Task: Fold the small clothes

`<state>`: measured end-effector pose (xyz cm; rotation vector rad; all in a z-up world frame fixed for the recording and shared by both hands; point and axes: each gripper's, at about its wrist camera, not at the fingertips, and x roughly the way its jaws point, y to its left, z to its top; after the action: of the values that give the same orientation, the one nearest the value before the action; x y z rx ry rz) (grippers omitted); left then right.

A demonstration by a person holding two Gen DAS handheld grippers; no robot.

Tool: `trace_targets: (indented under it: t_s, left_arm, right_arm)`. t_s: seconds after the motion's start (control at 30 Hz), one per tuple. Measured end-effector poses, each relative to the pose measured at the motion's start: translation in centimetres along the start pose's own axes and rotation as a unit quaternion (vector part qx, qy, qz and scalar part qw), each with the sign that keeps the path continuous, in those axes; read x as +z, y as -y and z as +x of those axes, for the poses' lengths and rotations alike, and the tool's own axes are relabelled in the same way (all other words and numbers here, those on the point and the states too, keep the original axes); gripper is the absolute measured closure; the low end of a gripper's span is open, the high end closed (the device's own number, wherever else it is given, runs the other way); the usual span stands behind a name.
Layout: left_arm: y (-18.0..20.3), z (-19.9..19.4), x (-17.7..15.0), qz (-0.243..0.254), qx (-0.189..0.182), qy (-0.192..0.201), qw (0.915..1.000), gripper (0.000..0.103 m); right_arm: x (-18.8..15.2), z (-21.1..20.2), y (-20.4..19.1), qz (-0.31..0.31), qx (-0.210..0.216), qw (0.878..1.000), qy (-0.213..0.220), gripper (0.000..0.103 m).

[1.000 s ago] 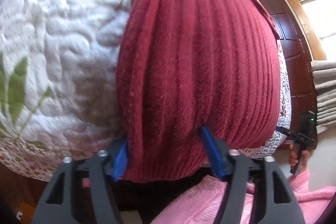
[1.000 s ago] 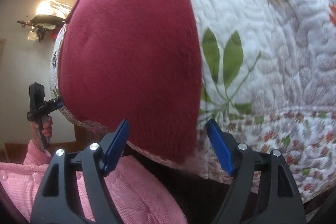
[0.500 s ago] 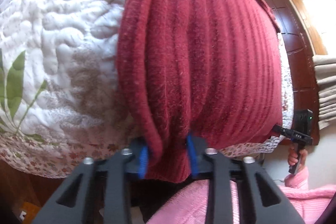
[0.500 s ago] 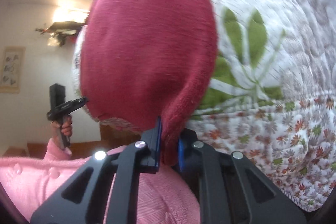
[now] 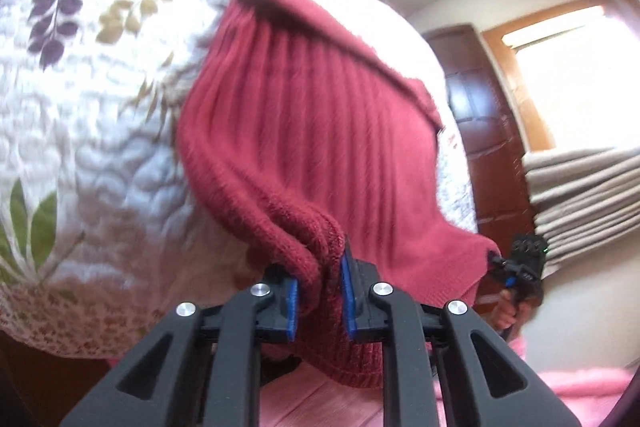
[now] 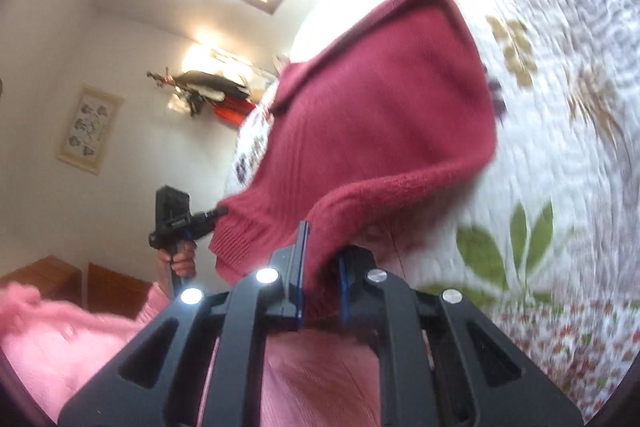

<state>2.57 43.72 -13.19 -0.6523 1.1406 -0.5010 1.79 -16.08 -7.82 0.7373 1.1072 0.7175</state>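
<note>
**Hem lifted off the quilt, both corners pinched**

Since a second earlier, both grippers had closed on the near hem and raised it, so the red knitted garment (image 5: 320,131) no longer lay flat but sloped up from the floral quilt (image 5: 88,131), its far end still resting there. The left gripper (image 5: 318,297) had its blue pads clamped tight on a bunched fold of hem; the right gripper (image 6: 320,285) pinched the other corner likewise. Thick knit could slip from one pinch, or the hem could sag between the grippers, leaving a crooked fold. Both grippers pointed forward and slightly upward, held apart near the person's pink sleeve (image 6: 60,339)
</note>
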Motion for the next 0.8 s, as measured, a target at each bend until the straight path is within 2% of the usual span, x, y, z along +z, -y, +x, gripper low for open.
trace_targets:
  t_s: [0.17,0.27,0.43,0.53,0.6,0.67,0.7,0.73,0.77,0.8]
  left_arm:
    - [0.0,0.7,3.7,-0.012,-0.018,0.025,0.9994,0.086]
    - [-0.2,2.0,6.1,-0.037,-0.023,0.037,0.9984,0.086]
    - [-1.9,4.9,10.1,-0.09,0.0,0.052,0.9946,0.086]
    - [-3.5,6.8,11.5,-0.127,0.006,0.042,0.991,0.086]
    - [-3.7,7.9,12.1,-0.13,0.016,0.032,0.9909,0.085]
    - [-3.9,8.1,12.3,-0.149,0.006,0.027,0.9884,0.08]
    - [-4.2,8.0,12.4,-0.164,-0.009,0.029,0.986,0.077]
    - [-4.4,7.8,12.5,-0.177,-0.025,0.032,0.9834,0.07]
    - [-4.5,7.3,12.5,-0.184,-0.03,0.036,0.9818,0.063]
    - [-4.4,6.7,12.5,-0.184,-0.027,0.043,0.9816,0.061]
  right_arm:
    - [4.4,-0.1,0.4,0.0,-0.008,1.0,0.015,0.092]
    - [7.4,0.7,1.2,0.007,-0.022,1.0,0.018,0.092]
    - [12.6,2.3,3.8,0.039,-0.055,0.997,0.026,0.092]
    - [14.8,3.8,5.8,0.066,-0.077,0.995,0.015,0.091]
    - [15.8,4.7,6.9,0.081,-0.101,0.992,0.005,0.088]
    - [16.3,5.0,7.6,0.104,-0.11,0.989,0.0,0.078]
    - [16.4,4.9,7.9,0.11,-0.103,0.989,0.001,0.078]
    - [16.4,4.7,8.0,0.113,-0.1,0.989,0.002,0.077]
    - [16.4,4.4,8.0,0.116,-0.1,0.988,0.003,0.076]
    - [16.3,4.0,8.0,0.115,-0.098,0.988,0.003,0.076]
